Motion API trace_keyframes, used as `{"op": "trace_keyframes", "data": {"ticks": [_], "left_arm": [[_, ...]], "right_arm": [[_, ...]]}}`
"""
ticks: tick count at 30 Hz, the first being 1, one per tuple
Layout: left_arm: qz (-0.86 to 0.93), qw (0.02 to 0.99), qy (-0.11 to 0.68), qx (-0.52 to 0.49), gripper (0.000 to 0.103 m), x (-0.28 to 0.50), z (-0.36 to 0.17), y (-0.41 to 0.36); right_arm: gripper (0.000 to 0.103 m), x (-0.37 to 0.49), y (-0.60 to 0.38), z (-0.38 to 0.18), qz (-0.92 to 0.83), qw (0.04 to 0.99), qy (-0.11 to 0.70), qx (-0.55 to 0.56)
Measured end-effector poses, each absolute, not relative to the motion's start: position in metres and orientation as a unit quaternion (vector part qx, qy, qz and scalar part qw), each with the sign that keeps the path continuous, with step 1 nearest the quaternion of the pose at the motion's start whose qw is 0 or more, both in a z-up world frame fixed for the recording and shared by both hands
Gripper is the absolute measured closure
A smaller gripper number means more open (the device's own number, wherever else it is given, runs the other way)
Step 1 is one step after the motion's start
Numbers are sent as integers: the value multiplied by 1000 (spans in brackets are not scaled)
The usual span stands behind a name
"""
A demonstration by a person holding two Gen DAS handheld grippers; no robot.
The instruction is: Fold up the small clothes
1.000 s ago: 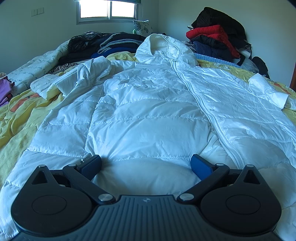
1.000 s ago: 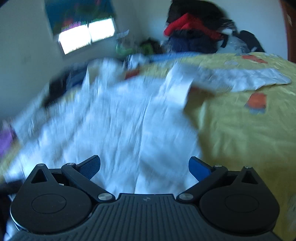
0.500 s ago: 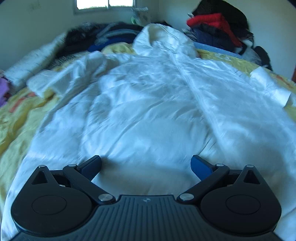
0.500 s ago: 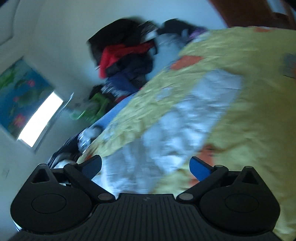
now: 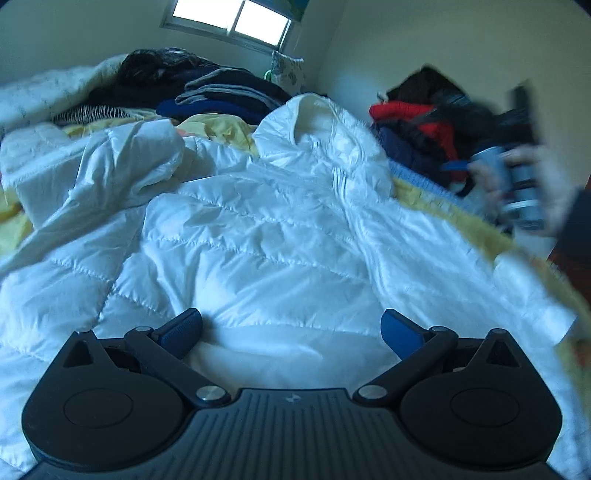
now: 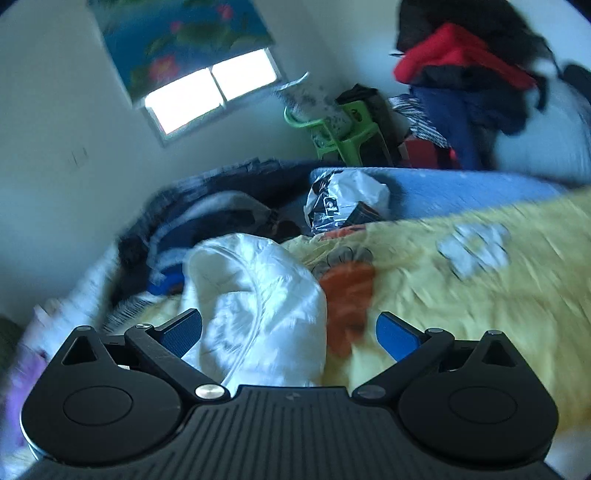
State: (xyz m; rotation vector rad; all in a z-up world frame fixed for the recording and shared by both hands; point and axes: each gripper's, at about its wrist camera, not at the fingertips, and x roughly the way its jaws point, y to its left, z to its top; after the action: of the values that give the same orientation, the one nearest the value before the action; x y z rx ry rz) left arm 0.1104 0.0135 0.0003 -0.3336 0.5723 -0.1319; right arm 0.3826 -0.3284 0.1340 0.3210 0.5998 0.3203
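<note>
On a bed covered by a yellow sheet, a white hooded puffer jacket is spread flat, hood toward the window. The left tongs are held wide apart just above the jacket's lower part, nothing gripped. The right tongs are likewise spread and empty, pointed over the hood. Piled clothes are seen beyond.
</note>
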Motion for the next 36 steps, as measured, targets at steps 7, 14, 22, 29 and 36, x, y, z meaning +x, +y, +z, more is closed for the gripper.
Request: {"op": "trace_keyframes", "data": {"ticks": [7,14,22,29,36], "left_arm": [[-89,934,259,-230,0,109,-2,35],[-92,932,256,-240,0,107,-3,39],[-94,931,257,-243,0,108,-3,41],[-96,929,255,-249,0,108,-4,43],[-98,928,253,-256,0,108,-4,45]], "right_arm": [[8,466,-295,83,133,915,339,176],[91,475,-273,72,181,913,318,179],[91,373,-256,145,281,934,215,49],[64,194,-272,146,362,906,166,-142],[9,99,-332,94,285,918,275,25]]}}
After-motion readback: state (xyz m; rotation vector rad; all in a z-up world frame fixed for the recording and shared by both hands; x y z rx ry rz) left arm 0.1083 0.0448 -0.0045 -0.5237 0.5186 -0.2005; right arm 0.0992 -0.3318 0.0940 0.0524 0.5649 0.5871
